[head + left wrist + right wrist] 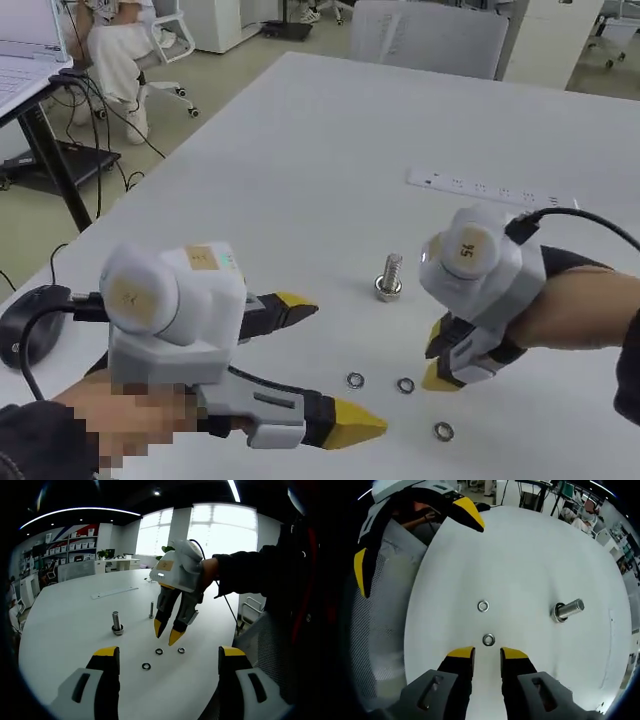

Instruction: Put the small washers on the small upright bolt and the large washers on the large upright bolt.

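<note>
A large upright bolt [390, 277] stands mid-table, and three small washers [355, 380] [405, 385] [443, 431] lie flat in front of it. My right gripper [437, 365] points down beside the middle washer. In the right gripper view its jaws [487, 654] stand narrowly open with nothing between them, and a washer [488, 640] lies just ahead of the tips. My left gripper [325, 365] hovers wide open at the near left. The left gripper view has the large bolt [117, 624], a thinner small bolt [151, 610] and the right gripper [166, 632] above the washers [159, 651].
A white power strip [490, 190] lies on the far right of the white table [300, 160]. A black mouse [30, 320] sits at the table's left edge. A grey chair [430, 35] stands behind the far edge, and a person sits at a desk at the far left.
</note>
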The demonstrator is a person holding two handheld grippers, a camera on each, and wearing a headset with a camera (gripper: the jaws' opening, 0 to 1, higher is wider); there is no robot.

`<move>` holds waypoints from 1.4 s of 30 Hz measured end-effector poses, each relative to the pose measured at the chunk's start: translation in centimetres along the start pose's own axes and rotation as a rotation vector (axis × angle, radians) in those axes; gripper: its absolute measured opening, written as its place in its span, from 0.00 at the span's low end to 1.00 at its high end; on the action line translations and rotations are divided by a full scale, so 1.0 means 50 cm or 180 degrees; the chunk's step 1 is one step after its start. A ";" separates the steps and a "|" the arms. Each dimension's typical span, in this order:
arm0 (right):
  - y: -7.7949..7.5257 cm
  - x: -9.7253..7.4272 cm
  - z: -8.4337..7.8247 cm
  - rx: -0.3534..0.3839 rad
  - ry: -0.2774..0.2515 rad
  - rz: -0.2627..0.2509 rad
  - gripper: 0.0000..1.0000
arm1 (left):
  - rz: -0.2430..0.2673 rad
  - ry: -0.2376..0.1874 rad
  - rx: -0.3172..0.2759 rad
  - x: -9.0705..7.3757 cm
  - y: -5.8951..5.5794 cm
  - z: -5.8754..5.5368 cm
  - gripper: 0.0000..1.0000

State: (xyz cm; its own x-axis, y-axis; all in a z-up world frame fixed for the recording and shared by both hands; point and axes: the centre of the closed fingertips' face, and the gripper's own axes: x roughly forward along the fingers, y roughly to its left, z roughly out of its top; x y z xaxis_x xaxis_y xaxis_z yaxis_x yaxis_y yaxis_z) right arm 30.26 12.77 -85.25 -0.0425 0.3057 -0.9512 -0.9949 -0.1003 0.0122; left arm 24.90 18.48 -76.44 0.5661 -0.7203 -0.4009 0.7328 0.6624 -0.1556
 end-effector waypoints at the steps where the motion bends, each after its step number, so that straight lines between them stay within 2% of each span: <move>1: 0.000 0.004 0.001 -0.0028 0.0013 -0.0003 0.22 | 0.0005 0.0000 0.0003 -0.001 0.001 0.000 0.81; 6: 0.004 0.030 0.007 -0.0097 0.0092 0.0059 0.21 | 0.0013 0.0021 -0.0008 -0.002 0.001 -0.006 0.81; 14: -0.004 0.053 -0.003 -0.0132 0.0185 0.0038 0.20 | 0.0020 0.0049 0.0001 -0.002 0.001 -0.010 0.81; 26: -0.003 0.063 -0.014 -0.0161 0.0256 0.0023 0.18 | 0.0021 0.0034 0.0002 -0.003 0.000 -0.009 0.81; 42: -0.010 0.062 -0.009 -0.0243 0.0270 -0.0027 0.15 | 0.0035 0.0013 -0.0014 -0.005 -0.001 -0.007 0.80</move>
State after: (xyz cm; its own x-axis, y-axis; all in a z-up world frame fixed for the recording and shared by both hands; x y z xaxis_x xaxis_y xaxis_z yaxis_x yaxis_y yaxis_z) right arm 30.65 13.36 -88.35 -0.0228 0.2258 -0.9739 -0.9852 -0.1709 -0.0166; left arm 24.59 18.69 -76.63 0.5726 -0.7121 -0.4062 0.7248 0.6712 -0.1551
